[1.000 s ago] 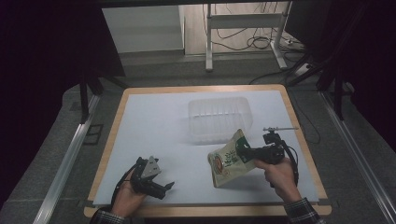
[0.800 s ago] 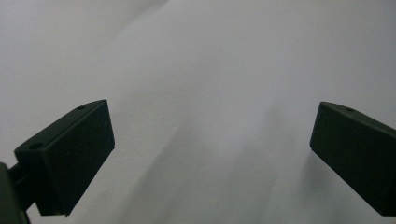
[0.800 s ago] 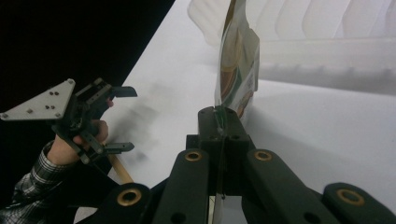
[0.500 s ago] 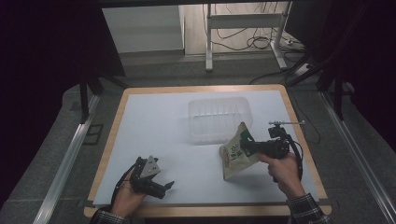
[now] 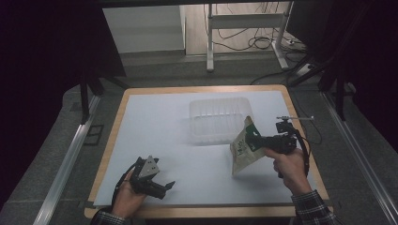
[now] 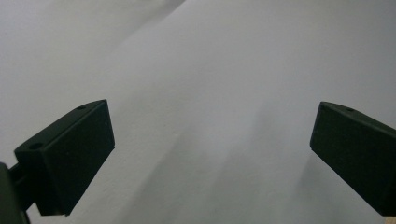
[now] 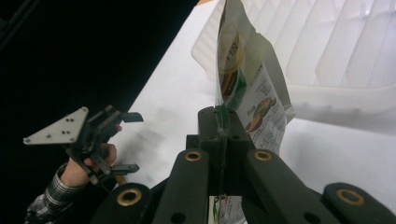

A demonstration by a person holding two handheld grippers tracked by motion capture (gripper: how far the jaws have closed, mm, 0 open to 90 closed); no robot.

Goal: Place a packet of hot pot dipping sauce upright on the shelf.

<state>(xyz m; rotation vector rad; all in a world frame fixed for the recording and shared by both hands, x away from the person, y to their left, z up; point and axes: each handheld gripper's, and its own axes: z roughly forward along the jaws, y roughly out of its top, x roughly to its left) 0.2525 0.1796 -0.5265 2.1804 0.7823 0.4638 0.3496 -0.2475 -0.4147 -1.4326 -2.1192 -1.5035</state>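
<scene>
Right gripper (image 5: 254, 138) jaws clamped on pouch (image 5: 241, 152) edge, clear tray (image 5: 218, 119) just beyond; left gripper (image 5: 165, 187) jaws wide apart, empty.

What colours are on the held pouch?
Tan paper pouch with green and white print, best in the right gripper view.

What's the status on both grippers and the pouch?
Right gripper shut on snack pouch, lifted beside clear tray. Left gripper open, low over the white table. Path unobstructed.

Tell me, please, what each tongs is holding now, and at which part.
The right tongs grip the snack pouch by one edge, lifting it beside the plastic tray. The left tongs are open and hold nothing.
</scene>
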